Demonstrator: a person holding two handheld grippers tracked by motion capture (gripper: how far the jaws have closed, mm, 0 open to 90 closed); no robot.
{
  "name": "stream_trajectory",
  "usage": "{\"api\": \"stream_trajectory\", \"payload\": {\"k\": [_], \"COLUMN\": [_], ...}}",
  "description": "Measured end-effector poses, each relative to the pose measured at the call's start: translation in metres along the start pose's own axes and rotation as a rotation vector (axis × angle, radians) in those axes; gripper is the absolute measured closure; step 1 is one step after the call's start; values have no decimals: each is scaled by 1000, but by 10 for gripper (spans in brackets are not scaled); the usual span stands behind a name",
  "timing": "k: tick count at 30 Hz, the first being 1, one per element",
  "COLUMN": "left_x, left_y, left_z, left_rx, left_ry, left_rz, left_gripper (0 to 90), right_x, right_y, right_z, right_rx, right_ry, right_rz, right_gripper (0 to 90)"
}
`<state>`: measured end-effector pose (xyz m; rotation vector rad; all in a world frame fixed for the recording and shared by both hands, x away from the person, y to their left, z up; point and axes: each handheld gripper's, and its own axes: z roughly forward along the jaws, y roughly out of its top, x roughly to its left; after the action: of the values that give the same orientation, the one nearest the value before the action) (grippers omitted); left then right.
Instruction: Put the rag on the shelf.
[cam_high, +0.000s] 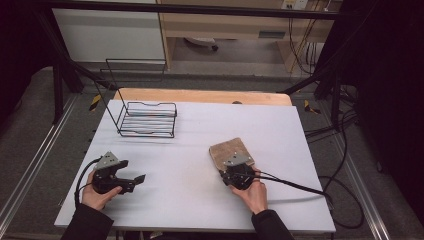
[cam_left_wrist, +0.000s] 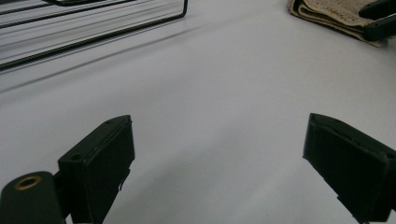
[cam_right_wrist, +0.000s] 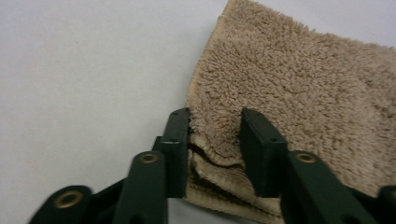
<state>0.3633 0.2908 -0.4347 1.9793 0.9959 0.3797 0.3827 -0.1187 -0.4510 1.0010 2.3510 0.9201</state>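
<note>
A folded beige towel lies on the white table right of centre. My right gripper sits at the towel's near corner. In the right gripper view the two black jaws pinch the stacked folds of the towel, and the pile bulges up between the pads. My left gripper rests low over the table at the near left, apart from the towel. Its jaws stand wide open over bare tabletop, with nothing between them. The towel and the right gripper show far off in the left gripper view.
A black wire basket with a tall wire handle stands at the table's back left; its rim crosses the top of the left gripper view. The white tabletop spreads between the two hands. A black cable trails right from the right gripper.
</note>
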Motion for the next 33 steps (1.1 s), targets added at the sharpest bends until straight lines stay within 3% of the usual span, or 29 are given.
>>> {"api": "stream_trajectory", "payload": {"k": [3,7,9,13,19,21,24,25,26,33], "left_x": [0,0,0,1,0,0,0,0,0,0], "left_y": [0,0,0,0,0,0,0,0,0,0], "left_z": [0,0,0,0,1,1,0,0,0,0], "left_rx": [0,0,0,1,1,2,2,1,1,2], "left_ry": [-1,-1,-1,-2,-3,-4,-4,-4,-4,-4], "left_rz": [0,0,-1,-1,1,0,2,2,1,0], "left_gripper": [91,92,92,93,94,94,94,94,94,94], "right_x": [-1,-3,-4,-2,10,11,10,10,8,0], "right_y": [0,1,4,3,2,3,3,3,3,5], "right_z": [0,-1,-2,-4,-1,-1,-1,-1,-1,-3], "right_rx": [3,9,18,6,25,29,29,29,34,40], "right_ry": [2,14,39,44,-8,-11,-30,-30,-45,-11], "right_rz": [-17,-14,-1,7,-54,-57,-59,-59,-79,-32], "right_gripper": [709,702,651,582,536,548,686,686,738,830]}}
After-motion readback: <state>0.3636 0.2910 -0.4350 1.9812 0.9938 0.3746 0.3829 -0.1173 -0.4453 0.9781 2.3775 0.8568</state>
